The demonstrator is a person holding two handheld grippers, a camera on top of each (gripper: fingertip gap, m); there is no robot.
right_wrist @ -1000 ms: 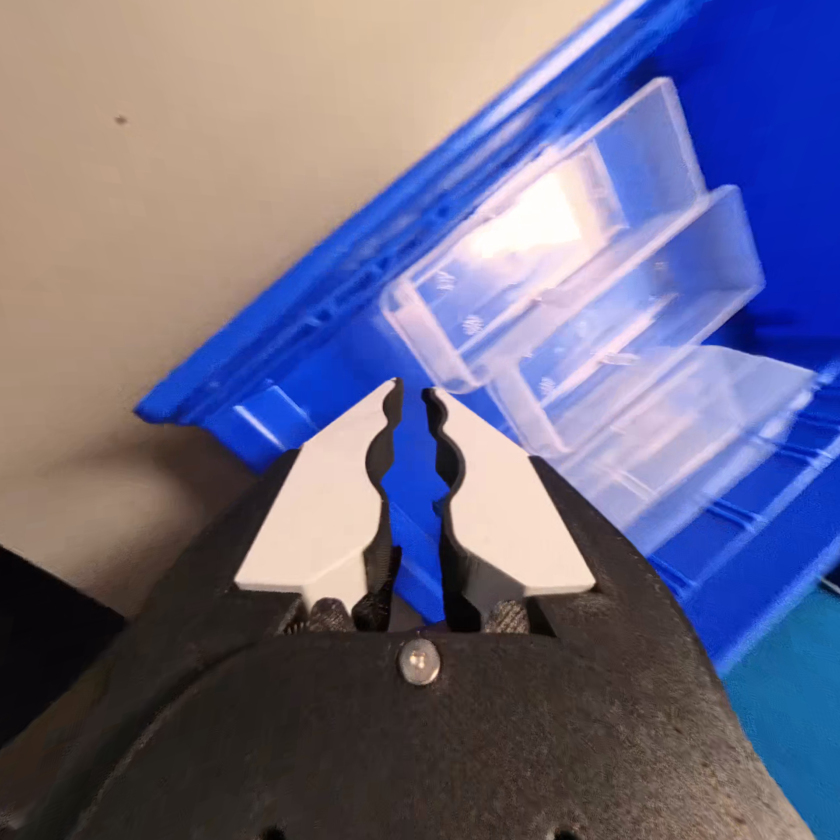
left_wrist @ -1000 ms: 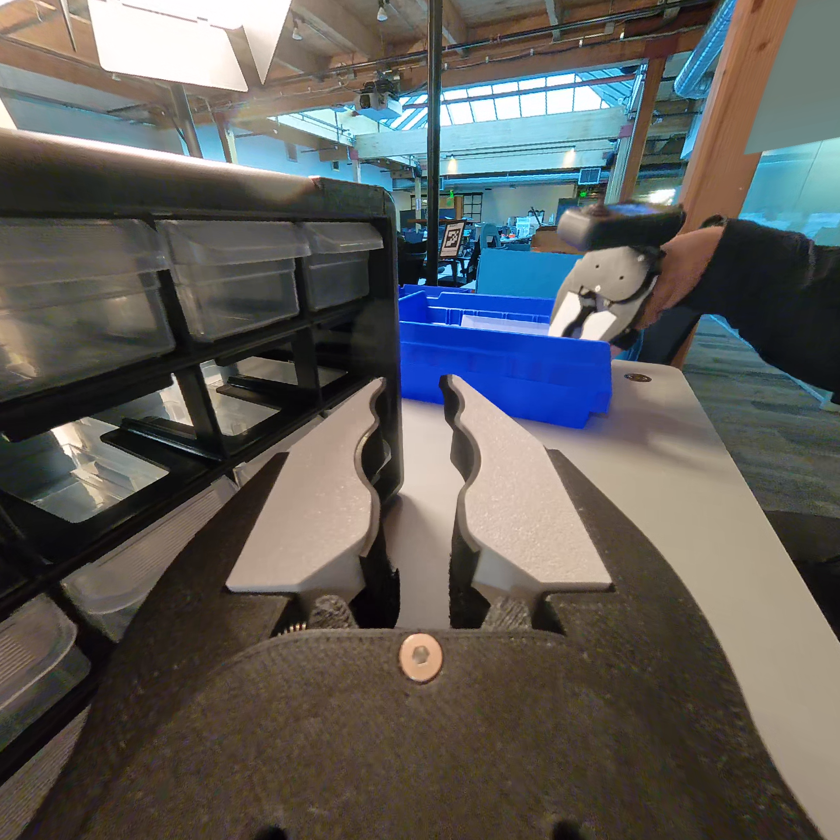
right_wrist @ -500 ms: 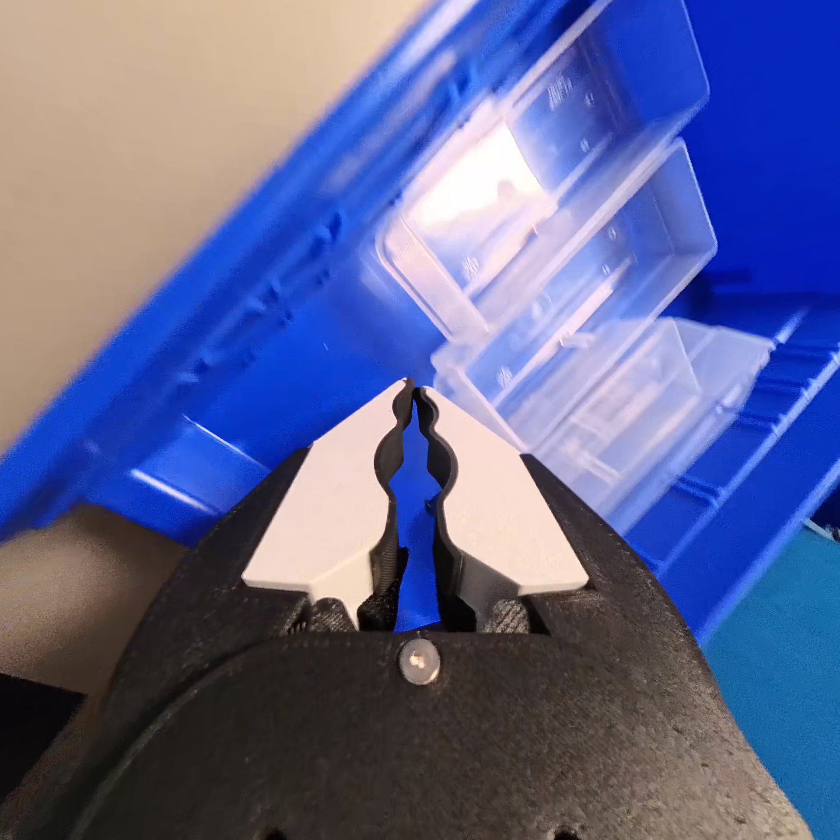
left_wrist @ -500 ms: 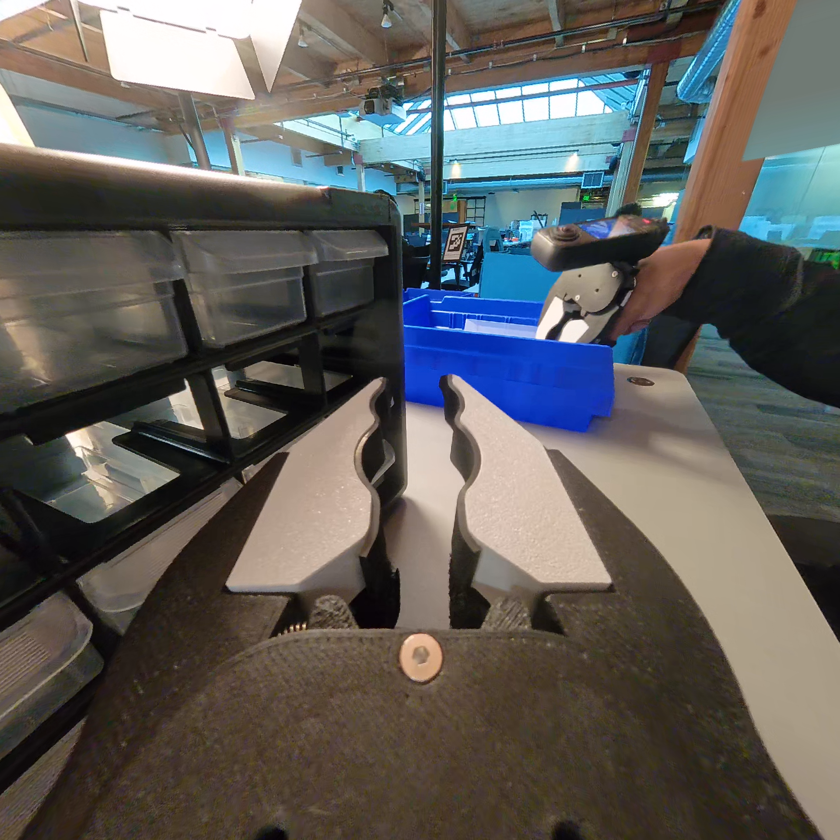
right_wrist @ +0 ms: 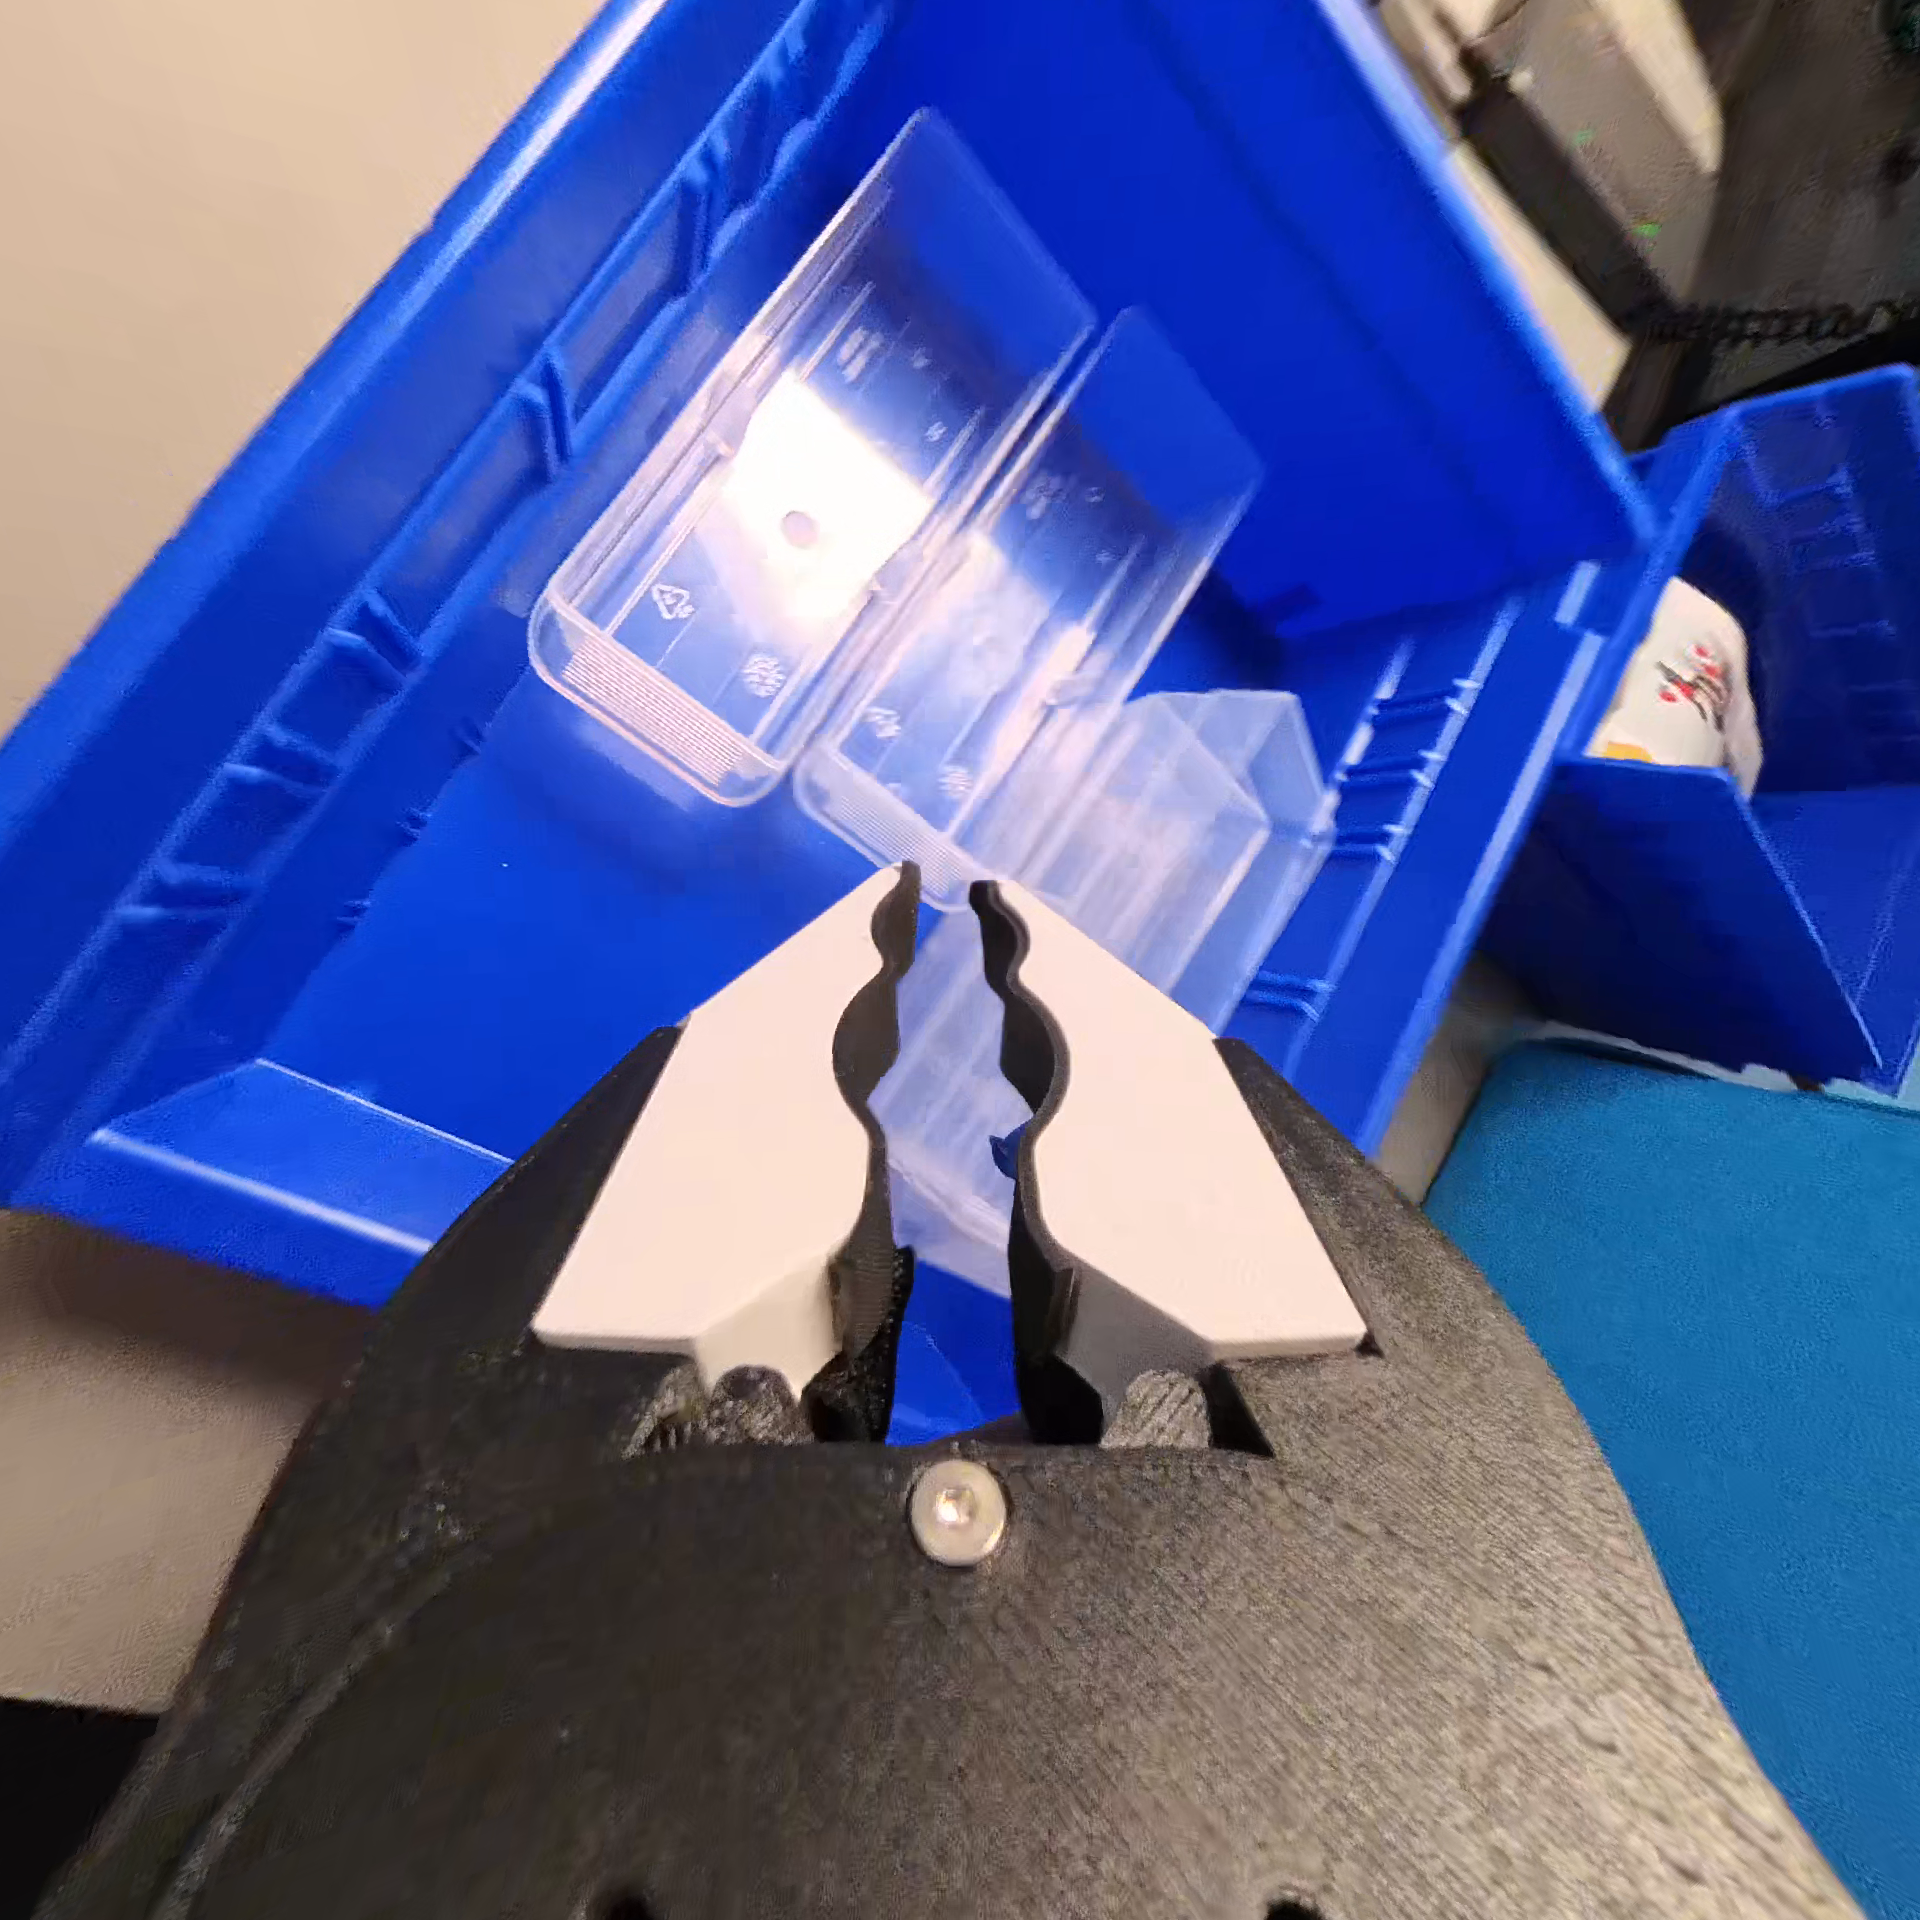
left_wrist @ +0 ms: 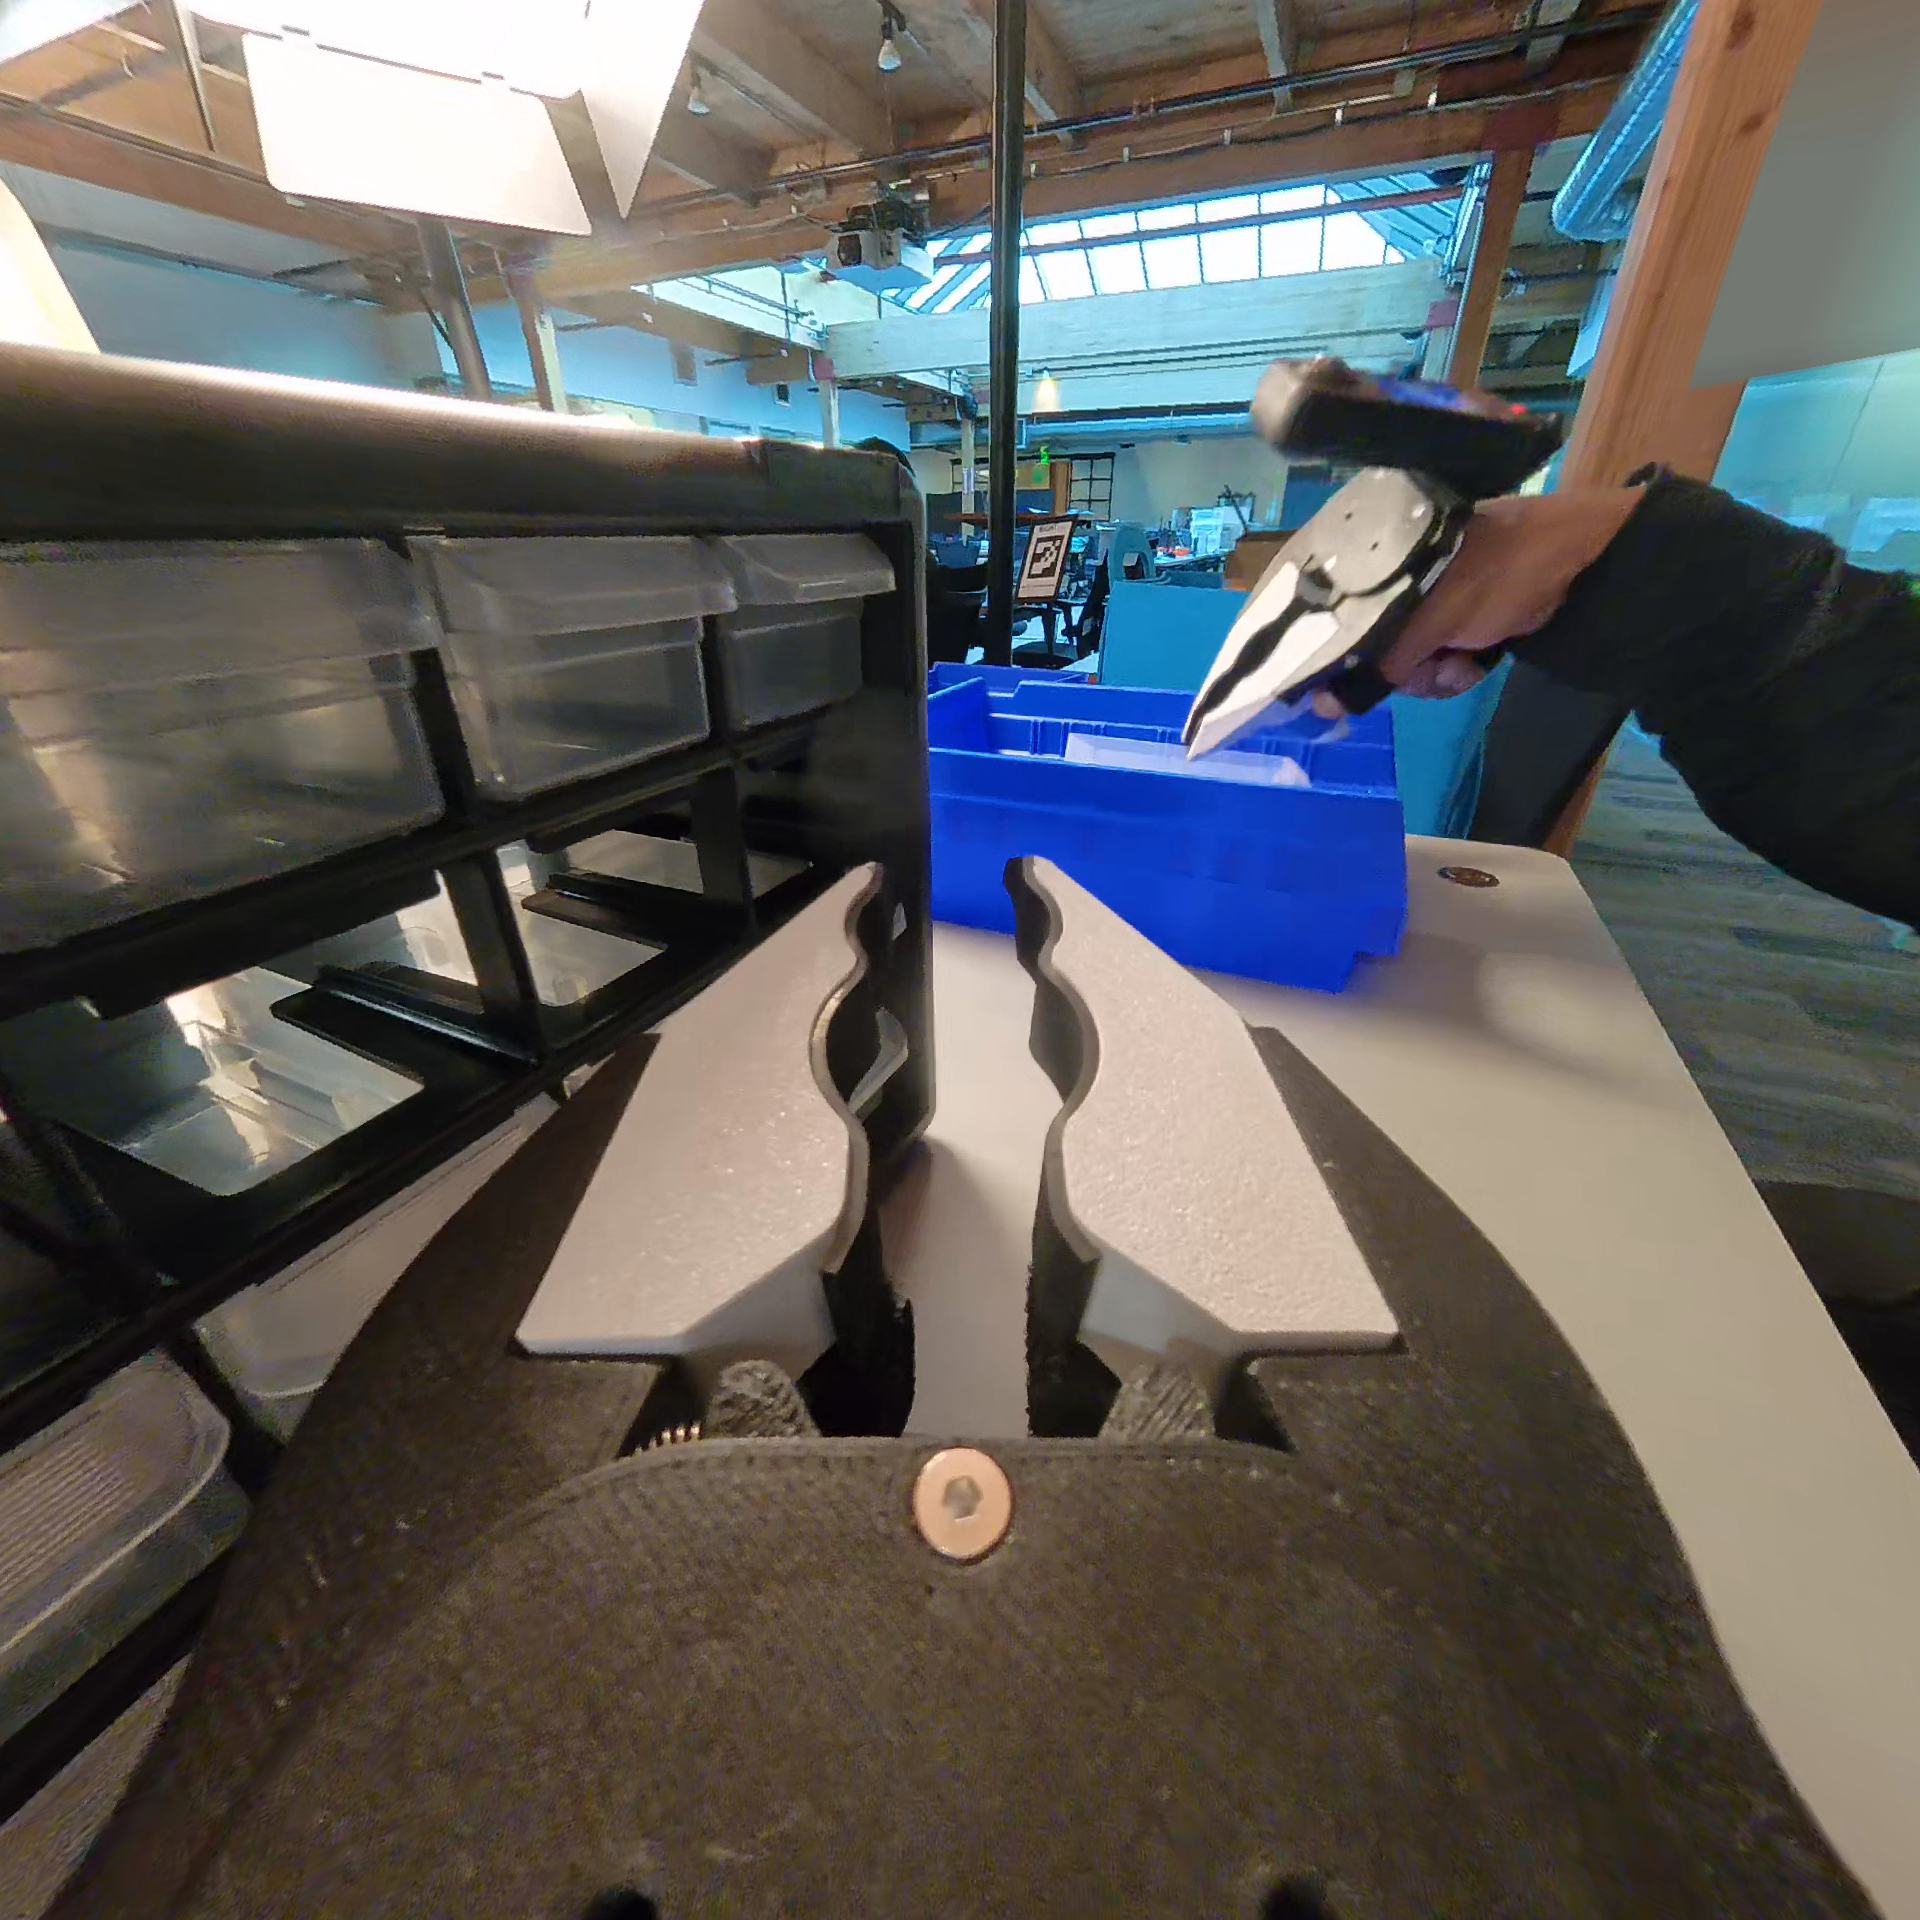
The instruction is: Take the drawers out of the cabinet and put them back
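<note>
The black cabinet stands on the left of the left wrist view. Clear drawers fill its top row, and the slots below are bare. My left gripper is open and holds nothing. The cabinet's right front edge stands between its fingers, and the right pad is clear of it. The blue bin holds three loose clear drawers. My right gripper is open. Its tips are at the front lip of the middle drawer, not pressing on it.
The grey table carries the cabinet and the bin. A second blue bin sits to the right of the first. A person's hand holds the right gripper. A wooden post stands behind.
My right gripper dropped into the blue bin towards the clear drawers. Its pads came together on air, then parted again. The left gripper has barely moved.
</note>
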